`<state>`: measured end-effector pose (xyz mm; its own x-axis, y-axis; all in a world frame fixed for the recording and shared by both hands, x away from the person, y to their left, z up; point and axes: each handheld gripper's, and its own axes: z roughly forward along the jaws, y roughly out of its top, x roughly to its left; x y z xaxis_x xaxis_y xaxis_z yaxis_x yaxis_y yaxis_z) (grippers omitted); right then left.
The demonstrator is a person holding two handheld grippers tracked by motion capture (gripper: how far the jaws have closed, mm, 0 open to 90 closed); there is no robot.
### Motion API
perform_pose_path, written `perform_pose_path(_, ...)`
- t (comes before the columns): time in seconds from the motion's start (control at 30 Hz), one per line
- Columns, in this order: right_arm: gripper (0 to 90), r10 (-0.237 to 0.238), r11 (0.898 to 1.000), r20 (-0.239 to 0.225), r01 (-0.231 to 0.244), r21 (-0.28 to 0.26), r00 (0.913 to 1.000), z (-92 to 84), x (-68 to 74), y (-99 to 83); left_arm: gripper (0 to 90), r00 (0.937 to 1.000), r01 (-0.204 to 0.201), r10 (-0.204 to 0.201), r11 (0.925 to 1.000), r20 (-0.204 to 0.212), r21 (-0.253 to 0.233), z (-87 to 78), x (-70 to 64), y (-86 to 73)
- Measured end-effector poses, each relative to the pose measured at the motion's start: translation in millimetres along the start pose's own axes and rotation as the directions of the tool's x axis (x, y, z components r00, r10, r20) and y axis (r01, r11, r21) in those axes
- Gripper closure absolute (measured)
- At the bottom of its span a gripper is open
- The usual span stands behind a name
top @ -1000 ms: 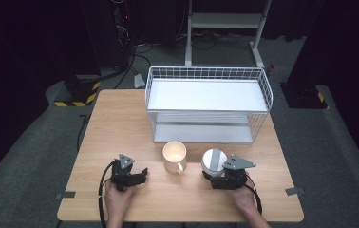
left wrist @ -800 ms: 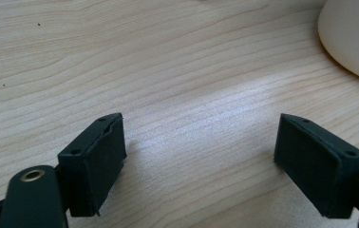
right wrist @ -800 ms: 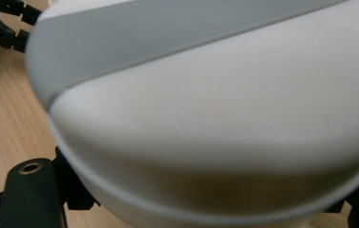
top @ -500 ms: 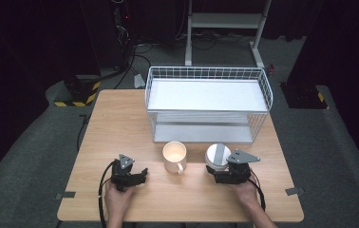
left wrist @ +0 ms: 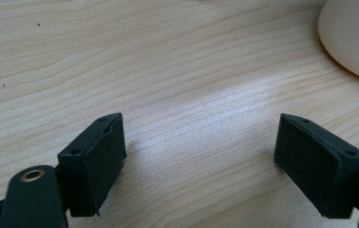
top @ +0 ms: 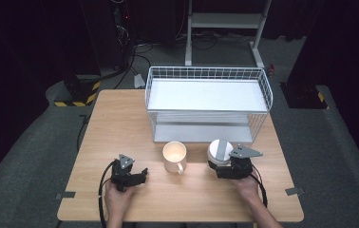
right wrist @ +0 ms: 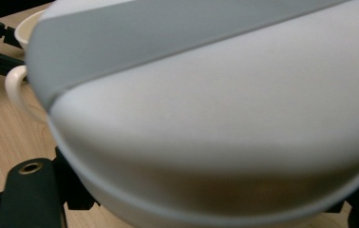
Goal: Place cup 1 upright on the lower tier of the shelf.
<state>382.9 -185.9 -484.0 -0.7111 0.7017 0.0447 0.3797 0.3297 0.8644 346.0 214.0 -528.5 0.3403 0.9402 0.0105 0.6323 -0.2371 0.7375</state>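
Jaws of the right gripper (top: 226,166) flank the round white lidded container with a grey stripe (top: 219,151) on the wooden tabletop (top: 120,123); whether they press it, I cannot tell. Left gripper (left wrist: 201,156) jaws stand apart over bare wood, near the cream ceramic mug (top: 174,156).

We see a wooden table (top: 120,118) on grey carpet (top: 30,156), a white metal stand (top: 225,19) far behind, and dark surroundings.

Bright table, dark surroundings, blurred close-ups.
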Motion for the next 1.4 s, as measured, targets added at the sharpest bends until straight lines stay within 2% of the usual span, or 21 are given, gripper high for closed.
perform_pose_path(0.27,18.7,0.008,1.000,0.024,-0.008,0.006,0.9997,2.9,-10.5,5.9,17.6,1.0000,0.000,0.000,1.0000,0.000,-0.001,0.0,0.0,0.0)
perform_pose_path(0.8,18.7,0.064,0.998,0.075,-0.065,0.010,0.9951,16.6,-31.9,20.4,17.6,1.0000,0.000,0.000,1.0000,0.000,0.000,0.0,0.0,0.0)
perform_pose_path(1.4,18.7,0.076,0.997,0.139,-0.080,0.023,0.9874,35.9,-47.4,30.4,17.6,1.0000,0.000,0.000,1.0000,0.000,0.000,0.0,0.0,0.0)
